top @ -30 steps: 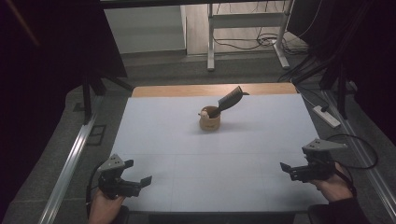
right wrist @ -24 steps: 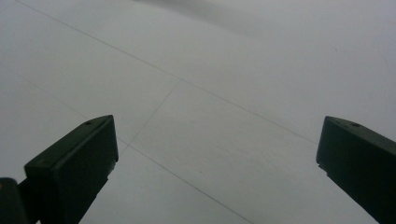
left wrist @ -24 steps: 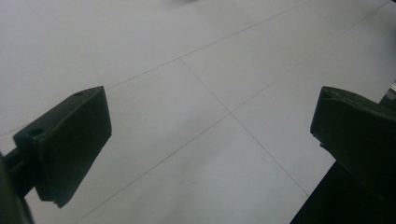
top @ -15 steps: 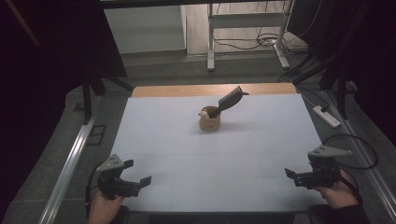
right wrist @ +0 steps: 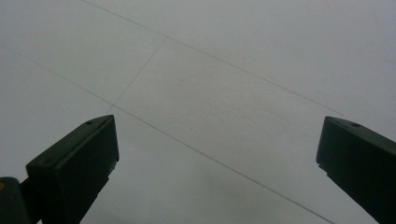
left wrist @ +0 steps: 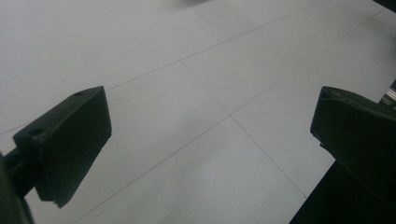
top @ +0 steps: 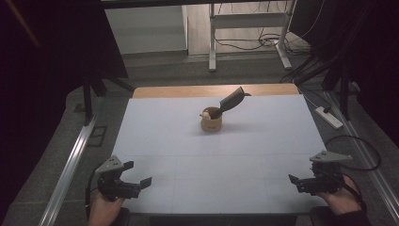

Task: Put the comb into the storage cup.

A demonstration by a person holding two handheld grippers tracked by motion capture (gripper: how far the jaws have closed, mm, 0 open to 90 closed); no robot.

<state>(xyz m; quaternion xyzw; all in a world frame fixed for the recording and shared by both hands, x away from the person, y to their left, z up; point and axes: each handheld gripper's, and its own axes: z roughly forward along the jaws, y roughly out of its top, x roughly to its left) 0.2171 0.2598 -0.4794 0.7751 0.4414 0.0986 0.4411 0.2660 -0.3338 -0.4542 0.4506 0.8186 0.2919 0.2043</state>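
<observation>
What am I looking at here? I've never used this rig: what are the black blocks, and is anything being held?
There is no robot arm. A person at the near edge of the table holds a two-jaw tool in each hand. The high view looks down from above: the left gripper is at the bottom left, the right gripper at the bottom right. The other two pictures come from cameras riding on those tools. The black blocks are each tool's own jaws; in the left gripper view and the right gripper view they stand wide apart with bare white surface between them, so both are open and hold nothing. Farther back, near the table's middle, stands a small wooden cup with a dark comb leaning out of it. Neither tool is near it.
</observation>
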